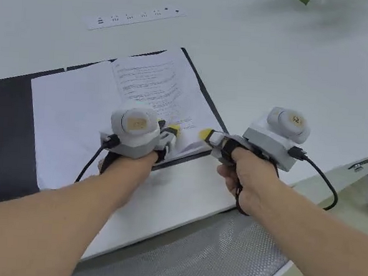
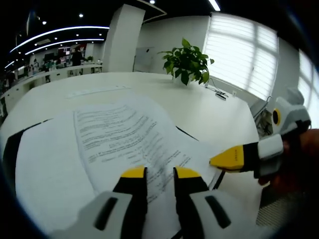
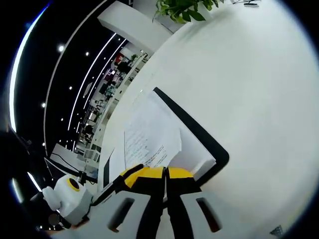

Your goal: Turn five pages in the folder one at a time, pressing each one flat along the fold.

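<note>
The pages (image 1: 156, 86) are judged to be thin, light and limp, easily creased or torn if pinched hard, and likely to slip over one another, so that two may be lifted at once. A single sheet is best taken at its free near corner or outer edge, well away from the fold, and carried over in an arc. The pressing is best done with flat, clenched jaws drawn along the fold. The folder (image 1: 3, 133) is seen lying open and flat on the white worktop (image 1: 270, 56), just in front of the person. Its cover is dark and shows as a border around the white sheets. The right-hand page is printed with lines of small text, while the left-hand page is blank. The left gripper (image 2: 160, 173) is held low over the near edge of the printed page, its jaws slightly parted and nothing grasped. The right gripper (image 3: 164, 173) is held at the page's near right corner, its jaws clenched. Whether a sheet is caught between them cannot be told.
</note>
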